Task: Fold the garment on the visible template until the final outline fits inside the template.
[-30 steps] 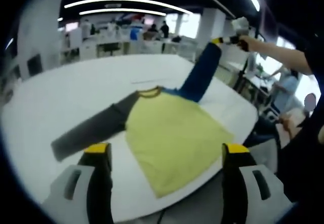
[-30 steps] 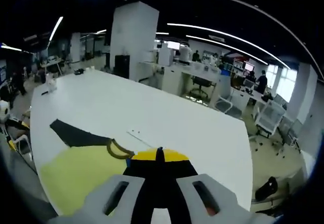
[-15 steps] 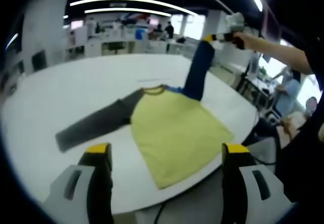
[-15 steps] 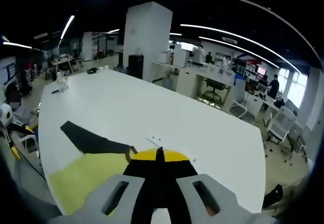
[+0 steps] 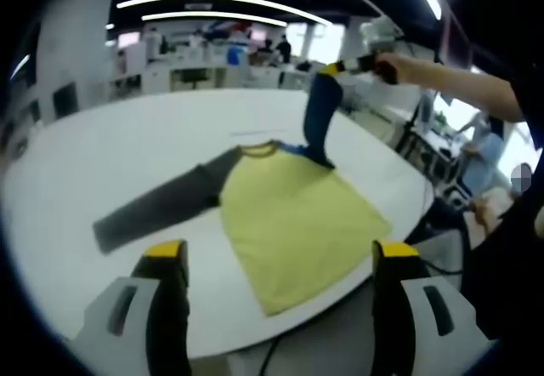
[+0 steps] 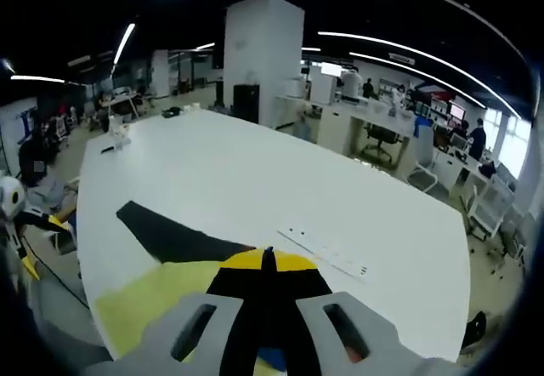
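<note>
Garment (image 5: 293, 223) is lying flat on the white table (image 5: 102, 163), yellow body reaching close to the near edge, its hem corner pointing toward that edge. Dark grey sleeve (image 5: 157, 210) is stretching out flat to one side, long axis running away from the collar along the tabletop. Blue sleeve (image 5: 321, 121) is hanging upright, lifted off the table by its cuff; it is rising from the shoulder at the far side of the body. Right gripper (image 5: 347, 66) is pinching that cuff, jaws pressed together on the fabric; in the right gripper view the closed jaws are sitting directly over the collar and yellow chest (image 6: 144, 304). Likely next: carrying the blue sleeve inward across the body. Left gripper (image 5: 276, 253) is hovering apart from the cloth at the near edge, jaws spread wide, holding nothing; it is nearer the hem and grey sleeve. No template outline is discernible under the garment.
</note>
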{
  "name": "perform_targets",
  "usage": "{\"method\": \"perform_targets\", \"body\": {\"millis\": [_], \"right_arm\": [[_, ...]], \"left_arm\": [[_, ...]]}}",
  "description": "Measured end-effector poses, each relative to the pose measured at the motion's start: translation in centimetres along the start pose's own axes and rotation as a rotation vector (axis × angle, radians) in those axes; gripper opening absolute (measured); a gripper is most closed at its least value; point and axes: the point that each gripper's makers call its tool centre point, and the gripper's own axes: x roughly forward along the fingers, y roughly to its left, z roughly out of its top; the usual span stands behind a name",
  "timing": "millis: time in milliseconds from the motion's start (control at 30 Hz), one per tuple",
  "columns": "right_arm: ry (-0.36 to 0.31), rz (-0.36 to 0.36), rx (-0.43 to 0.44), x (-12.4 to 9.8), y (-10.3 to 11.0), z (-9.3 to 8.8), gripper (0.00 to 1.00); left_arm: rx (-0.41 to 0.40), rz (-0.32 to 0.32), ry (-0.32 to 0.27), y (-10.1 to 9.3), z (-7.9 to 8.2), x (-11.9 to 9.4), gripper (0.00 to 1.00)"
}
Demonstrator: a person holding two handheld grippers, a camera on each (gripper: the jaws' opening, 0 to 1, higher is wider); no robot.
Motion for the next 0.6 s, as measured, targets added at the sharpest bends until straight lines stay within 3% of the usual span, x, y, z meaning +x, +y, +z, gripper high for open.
{"method": "perform_targets", "body": {"millis": [267, 600], "right_arm": [[0.032, 0.042, -0.018, 2.0, 2.8, -0.4, 0.02], [0.063, 0.084, -0.01, 4.3, 4.7, -1.3, 0.02]], "left_arm": [[-0.018, 0.014, 0.01, 1.1, -0.6, -0.1, 0.85], [-0.041, 0.024, 0.02, 2.0, -0.7, 0.5, 0.85]]}}
